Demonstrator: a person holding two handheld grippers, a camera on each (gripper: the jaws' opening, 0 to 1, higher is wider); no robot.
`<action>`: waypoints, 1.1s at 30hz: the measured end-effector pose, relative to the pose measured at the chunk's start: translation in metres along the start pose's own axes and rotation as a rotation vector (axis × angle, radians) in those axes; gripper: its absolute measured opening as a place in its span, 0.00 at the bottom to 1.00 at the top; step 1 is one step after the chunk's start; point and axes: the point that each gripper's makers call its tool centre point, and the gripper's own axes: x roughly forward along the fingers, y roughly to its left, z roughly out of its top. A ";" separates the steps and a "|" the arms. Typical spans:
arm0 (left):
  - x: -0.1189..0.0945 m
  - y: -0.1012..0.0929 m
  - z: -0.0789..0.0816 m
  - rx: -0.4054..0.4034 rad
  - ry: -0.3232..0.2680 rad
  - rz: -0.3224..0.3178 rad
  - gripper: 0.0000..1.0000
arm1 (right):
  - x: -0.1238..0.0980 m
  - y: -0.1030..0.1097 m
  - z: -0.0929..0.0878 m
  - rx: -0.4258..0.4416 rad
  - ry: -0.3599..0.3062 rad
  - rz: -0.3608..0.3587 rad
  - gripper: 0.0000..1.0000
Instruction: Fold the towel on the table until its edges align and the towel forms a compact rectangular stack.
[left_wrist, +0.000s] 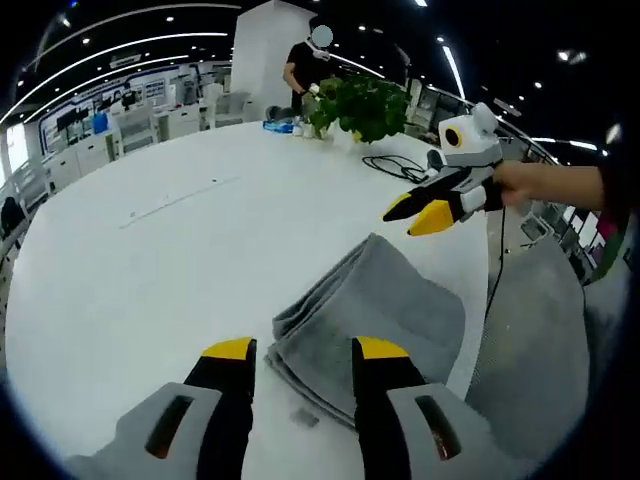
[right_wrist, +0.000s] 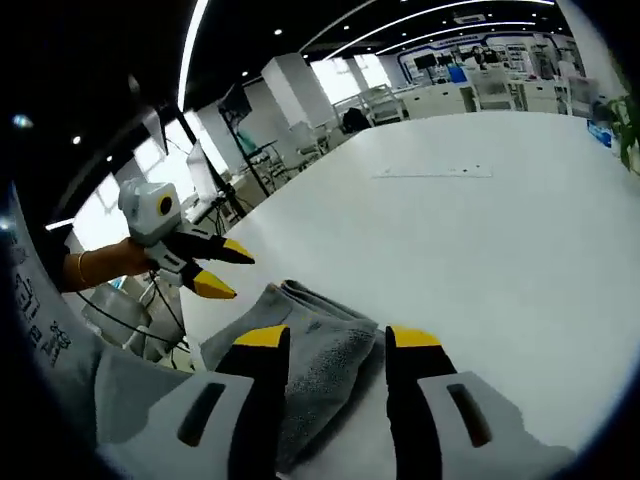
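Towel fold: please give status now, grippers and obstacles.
Left gripper open, right gripper open, both above the towel, holding nothing. Towel folded in layered grey stack near table edge. Plant and cable far behind, nothing in the way.

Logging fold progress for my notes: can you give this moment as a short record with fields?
towel: grey towel, folded into a layered stack near the table edge
table: white table
left tool: left tool, open, holding nothing, above the towel's near edge
right tool: right tool, open, holding nothing, above the towel's far side
background: potted plant and black cable at the table's far end
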 end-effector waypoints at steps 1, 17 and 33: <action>-0.001 -0.006 -0.002 0.004 -0.002 -0.017 0.45 | -0.001 0.004 -0.005 0.000 0.017 0.011 0.43; -0.001 -0.068 -0.054 0.015 0.078 -0.103 0.61 | -0.004 0.041 -0.062 -0.118 0.163 0.067 0.52; 0.015 -0.079 -0.084 0.115 0.184 -0.038 0.55 | 0.001 0.056 -0.106 -0.377 0.258 -0.004 0.59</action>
